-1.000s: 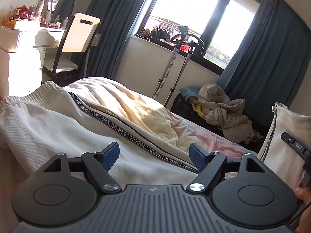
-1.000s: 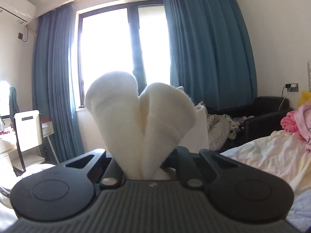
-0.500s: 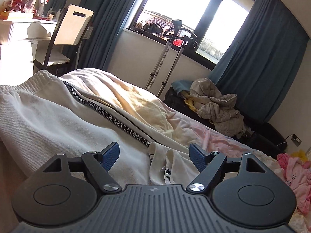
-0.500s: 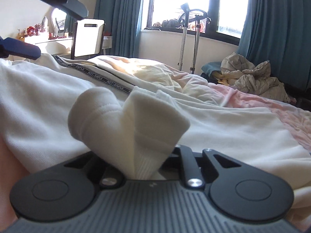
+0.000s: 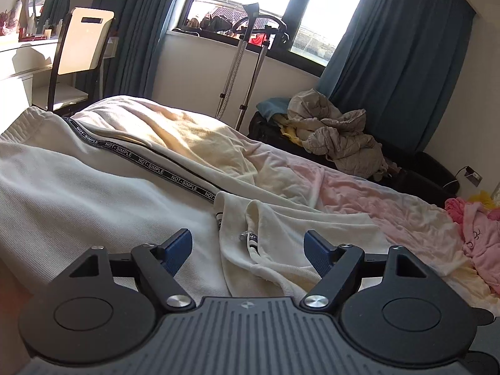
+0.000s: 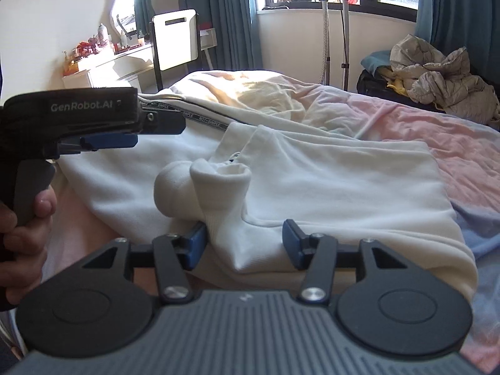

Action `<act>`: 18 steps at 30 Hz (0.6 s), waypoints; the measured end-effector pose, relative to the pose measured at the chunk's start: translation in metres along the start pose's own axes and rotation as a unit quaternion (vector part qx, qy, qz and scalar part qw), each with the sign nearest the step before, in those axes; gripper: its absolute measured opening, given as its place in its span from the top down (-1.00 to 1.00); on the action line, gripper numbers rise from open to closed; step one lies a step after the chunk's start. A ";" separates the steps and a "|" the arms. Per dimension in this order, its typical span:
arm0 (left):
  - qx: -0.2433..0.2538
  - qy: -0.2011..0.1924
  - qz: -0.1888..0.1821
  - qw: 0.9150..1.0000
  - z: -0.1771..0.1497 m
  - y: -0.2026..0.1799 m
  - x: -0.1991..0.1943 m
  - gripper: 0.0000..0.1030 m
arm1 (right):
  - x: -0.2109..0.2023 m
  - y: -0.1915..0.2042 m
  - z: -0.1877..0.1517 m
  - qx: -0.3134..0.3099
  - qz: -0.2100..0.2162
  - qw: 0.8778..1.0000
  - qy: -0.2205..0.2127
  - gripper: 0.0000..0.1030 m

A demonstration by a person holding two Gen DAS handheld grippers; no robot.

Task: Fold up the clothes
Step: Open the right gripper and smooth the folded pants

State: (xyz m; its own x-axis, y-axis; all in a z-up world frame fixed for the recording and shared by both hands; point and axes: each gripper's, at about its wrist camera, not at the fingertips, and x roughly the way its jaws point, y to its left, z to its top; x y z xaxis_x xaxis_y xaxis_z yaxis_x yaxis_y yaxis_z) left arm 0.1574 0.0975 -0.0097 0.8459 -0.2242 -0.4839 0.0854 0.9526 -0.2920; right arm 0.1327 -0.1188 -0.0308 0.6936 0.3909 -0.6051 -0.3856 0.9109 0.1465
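The right tongs (image 6: pixel 243 243), clamped on the cuff half a second before, had spread apart; the rolled cuff (image 6: pixel 206 187) lay between them on the white sweatshirt (image 6: pixel 328 181), folded near the bed's (image 6: pixel 437 125) near edge. Left tongs (image 5: pixel 248 248) stayed spread.

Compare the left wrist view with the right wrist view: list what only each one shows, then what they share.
Only the left wrist view: the pink garment at the bed's far right, a wall socket, and the open left claw from behind.

Only the right wrist view: the bunched cuff lying between the open right claw fingers, the left claw seen side-on, the hand gripping it, and the mirror.

Both: the white sweatshirt with its lettered black zipper tape, the chair, the window, blue curtains, and the clothes pile.
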 end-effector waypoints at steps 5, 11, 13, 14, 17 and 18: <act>0.018 0.004 -0.008 1.000 -0.008 -0.011 0.004 -0.58 | -0.033 -0.027 0.004 0.038 -0.005 0.999 -0.021 -0.04; 0.063 0.029 0.016 0.997 -0.024 -0.026 0.021 -0.58 | -0.042 -0.069 0.005 0.079 -0.060 0.993 -0.057 -0.04; 0.071 0.036 0.024 0.997 -0.029 -0.028 0.026 -0.59 | -0.039 -0.086 0.003 0.102 -0.076 0.990 -0.067 -0.04; 0.074 0.039 0.028 0.996 -0.031 -0.028 0.028 -0.59 | -0.037 -0.094 0.002 0.114 -0.083 0.988 -0.067 -0.04; 0.078 0.051 0.030 0.995 -0.032 -0.028 0.033 -0.61 | -0.022 -0.114 -0.005 0.148 -0.081 0.984 -0.051 -0.04; 0.077 0.052 0.030 0.995 -0.032 -0.028 0.034 -0.61 | -0.016 -0.121 -0.008 0.155 -0.079 0.984 -0.044 -0.04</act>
State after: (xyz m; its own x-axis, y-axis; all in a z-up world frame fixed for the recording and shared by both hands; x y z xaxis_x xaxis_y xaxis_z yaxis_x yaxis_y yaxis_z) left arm 0.1665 0.0571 -0.0446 0.7936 -0.1784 -0.5816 0.1222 0.9833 -0.1348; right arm 0.1635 -0.2358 -0.0452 0.7856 0.2380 -0.5712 -0.0733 0.9524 0.2960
